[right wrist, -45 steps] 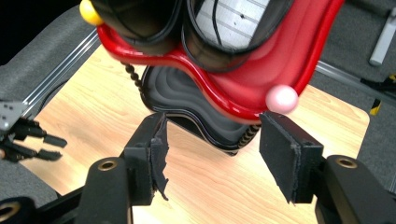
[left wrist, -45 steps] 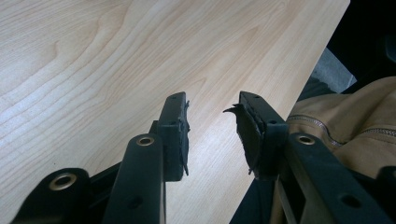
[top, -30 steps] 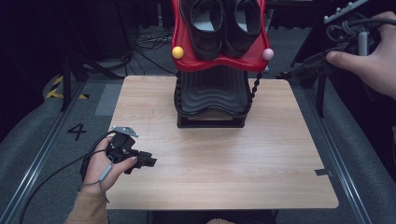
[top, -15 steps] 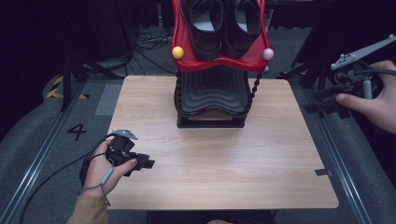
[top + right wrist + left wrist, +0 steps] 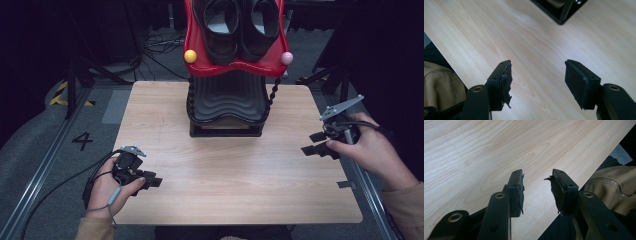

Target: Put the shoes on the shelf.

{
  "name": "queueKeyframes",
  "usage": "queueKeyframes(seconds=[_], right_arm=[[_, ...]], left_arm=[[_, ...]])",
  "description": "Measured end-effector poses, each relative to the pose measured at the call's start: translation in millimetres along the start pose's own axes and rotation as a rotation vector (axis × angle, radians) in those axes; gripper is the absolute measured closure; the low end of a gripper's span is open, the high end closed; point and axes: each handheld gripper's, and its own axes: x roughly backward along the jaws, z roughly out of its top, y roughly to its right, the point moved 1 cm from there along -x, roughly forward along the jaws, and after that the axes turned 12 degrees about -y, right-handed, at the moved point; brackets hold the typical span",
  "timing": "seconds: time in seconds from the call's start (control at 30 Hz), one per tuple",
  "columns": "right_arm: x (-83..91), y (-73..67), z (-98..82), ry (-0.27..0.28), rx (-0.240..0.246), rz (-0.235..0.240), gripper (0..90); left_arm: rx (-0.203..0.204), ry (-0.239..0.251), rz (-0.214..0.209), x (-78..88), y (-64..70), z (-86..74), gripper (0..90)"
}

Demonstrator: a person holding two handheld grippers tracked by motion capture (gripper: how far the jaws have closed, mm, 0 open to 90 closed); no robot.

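**Both grippers empty over the counter, shoe rack at the back**

Nothing is held. The nearest thing to both grippers is the shoe rack [image 5: 227,107]: a black ribbed base w/ a wavy surface sitting on the far middle of the counter [image 5: 235,175], and a glossy red tray [image 5: 235,67] up top carrying a pair of black shoes [image 5: 240,25]. A yellow ball [image 5: 190,56] sits at the tray's left corner, a pink one [image 5: 286,58] at its right. The rack stands upright, long axis vertical, broad front facing the person's side; the shoes lie side by side, running front to back. A corner of the black base [image 5: 560,11] shows in the right gripper view too.

Left gripper [image 5: 150,181] is at the near-left of the counter, held in the left hand [image 5: 107,187], pointing across the wood toward the right. In the left gripper view its pads [image 5: 520,192] stand partly apart, only bare wood betw. them; they've just been opening a bit.

Right gripper [image 5: 316,144] is over the right edge of the counter, in the right hand [image 5: 370,150], pointing inward toward the middle. Its pads [image 5: 505,82] are wide apart, nothing betw. them. Both are well apart from the rack.
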Motion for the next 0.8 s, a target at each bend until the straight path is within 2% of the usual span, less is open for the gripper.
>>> queueKeyframes(seconds=[0.17,0.3,0.37,0.43,0.47,0.5,0.53,0.57,0.67,0.73,0.8], right_arm=[[-33.1,-0.9,-5.0,-0.023,0.019,-0.013,41.0],[-45.4,4.3,-8.4,-0.031,0.043,-0.016,43.3],[-50.8,8.2,-11.7,0.013,0.057,-0.007,43.8],[-57.3,11.2,-15.2,0.05,0.039,0.032,45.3],[-63.3,13.2,-14.1,0.033,0.017,0.04,43.4],[-70.5,14.6,-13.1,-0.007,0.047,0.008,42.6],[-74.5,15.6,-13.3,-0.027,0.057,0.002,42.7],[-79.3,16.5,-13.4,-0.026,0.043,0.009,40.9],[-97.0,19.6,-13.2,-0.084,0.073,0.011,36.8],[-103.6,21.1,-14.1,-0.073,0.059,0.02,35.7],[-110.5,23.7,-15.8,-0.093,0.068,0.022,33.5]], left_arm=[[0.003,0.006,0.0,0.8,-0.1,-0.8,62.3],[0.008,0.016,0.005,1.8,0.0,-1.1,61.9],[0.008,0.019,0.006,2.3,-0.2,-1.2,62.0],[0.011,0.018,0.006,1.8,-1.2,-1.3,62.0],[0.008,0.017,0.008,1.5,-2.8,-1.4,61.9],[0.012,0.018,0.009,1.4,-4.0,-1.5,61.9],[0.012,0.017,0.013,1.1,-5.7,-1.2,61.9],[0.015,0.019,0.013,0.6,-6.7,-0.9,61.9],[0.015,0.017,0.015,-1.3,-7.8,0.5,61.7],[0.012,0.014,0.016,-3.6,-7.5,1.8,61.3],[0.013,0.014,0.021,-4.1,-8.0,2.2,59.8]])
